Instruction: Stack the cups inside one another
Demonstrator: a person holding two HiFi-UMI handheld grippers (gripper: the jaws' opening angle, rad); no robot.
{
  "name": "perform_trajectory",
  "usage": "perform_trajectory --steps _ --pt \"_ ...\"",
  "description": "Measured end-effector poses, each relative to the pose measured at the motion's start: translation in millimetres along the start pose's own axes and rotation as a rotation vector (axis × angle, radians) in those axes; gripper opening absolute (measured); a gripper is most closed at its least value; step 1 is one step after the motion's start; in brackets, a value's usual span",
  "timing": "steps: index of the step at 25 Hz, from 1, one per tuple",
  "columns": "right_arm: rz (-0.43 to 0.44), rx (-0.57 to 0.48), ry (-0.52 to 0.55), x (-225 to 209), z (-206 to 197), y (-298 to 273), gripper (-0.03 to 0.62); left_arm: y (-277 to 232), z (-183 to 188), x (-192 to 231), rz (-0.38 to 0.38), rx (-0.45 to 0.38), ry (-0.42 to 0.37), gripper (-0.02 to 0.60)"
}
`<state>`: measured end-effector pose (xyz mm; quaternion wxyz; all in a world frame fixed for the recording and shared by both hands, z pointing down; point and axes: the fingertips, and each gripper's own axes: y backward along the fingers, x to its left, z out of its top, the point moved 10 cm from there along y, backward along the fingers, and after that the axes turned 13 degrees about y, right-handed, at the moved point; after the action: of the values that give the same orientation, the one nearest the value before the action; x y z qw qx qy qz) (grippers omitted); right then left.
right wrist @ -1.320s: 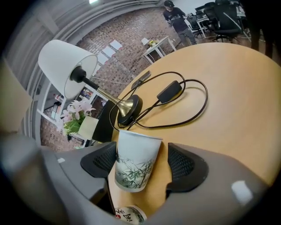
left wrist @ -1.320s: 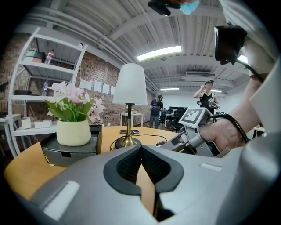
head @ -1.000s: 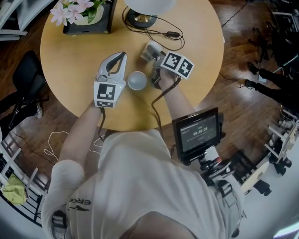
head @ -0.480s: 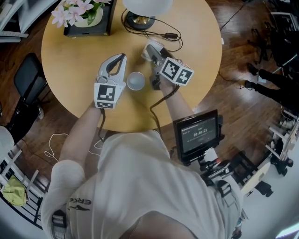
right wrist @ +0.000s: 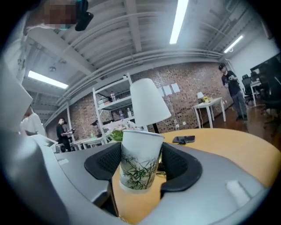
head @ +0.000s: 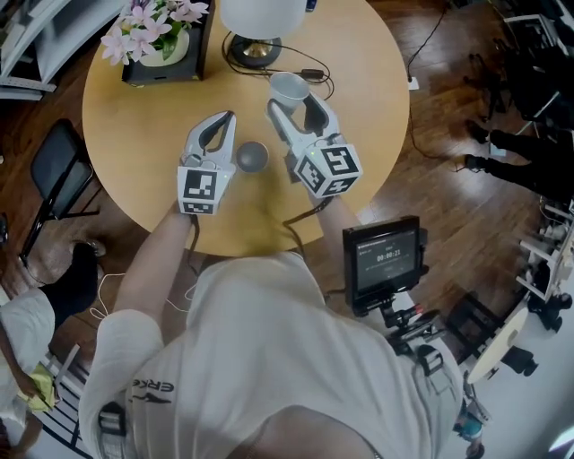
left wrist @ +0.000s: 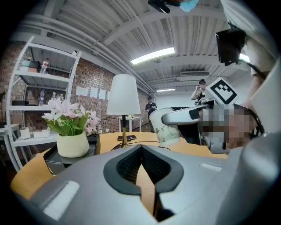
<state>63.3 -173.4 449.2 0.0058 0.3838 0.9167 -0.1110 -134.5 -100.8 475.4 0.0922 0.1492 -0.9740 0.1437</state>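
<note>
A white paper cup (right wrist: 139,163) with a bamboo print stands upright between the pads of my right gripper (right wrist: 140,167), which is shut on it. In the head view this cup (head: 289,88) hangs above the round wooden table (head: 143,116), in the right gripper (head: 292,100). A second cup (head: 252,157) stands on the table between the two grippers and shows as a grey round from above. To its left lies my left gripper (head: 225,119), shut with nothing in it. In the left gripper view its jaws (left wrist: 141,151) meet, and the held cup (left wrist: 169,128) shows beyond them.
A lamp (head: 255,16) with a white shade stands at the table's far side, its cable (head: 309,72) running just behind the held cup. A pot of pink flowers (head: 160,34) sits far left. A dark phone (right wrist: 184,139) lies on the table. A black chair (head: 56,170) stands at the left.
My right gripper has risen off the table with the cup and rolled, so the cup now stands upright. The left gripper and the cup on the table have stayed put.
</note>
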Motion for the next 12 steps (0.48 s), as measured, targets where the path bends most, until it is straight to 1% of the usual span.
perform_trajectory --steps 7,10,12 --pt "-0.022 -0.149 0.241 32.9 51.4 41.4 0.305 18.1 25.2 -15.1 -0.003 -0.065 -0.035 0.002" --pt "-0.038 -0.190 0.318 51.4 69.3 64.7 0.305 37.5 33.6 -26.6 0.000 -0.094 -0.030 0.002" --pt "-0.048 -0.238 0.351 62.5 81.7 77.6 0.304 49.9 37.7 -32.6 0.002 -0.120 -0.022 0.002"
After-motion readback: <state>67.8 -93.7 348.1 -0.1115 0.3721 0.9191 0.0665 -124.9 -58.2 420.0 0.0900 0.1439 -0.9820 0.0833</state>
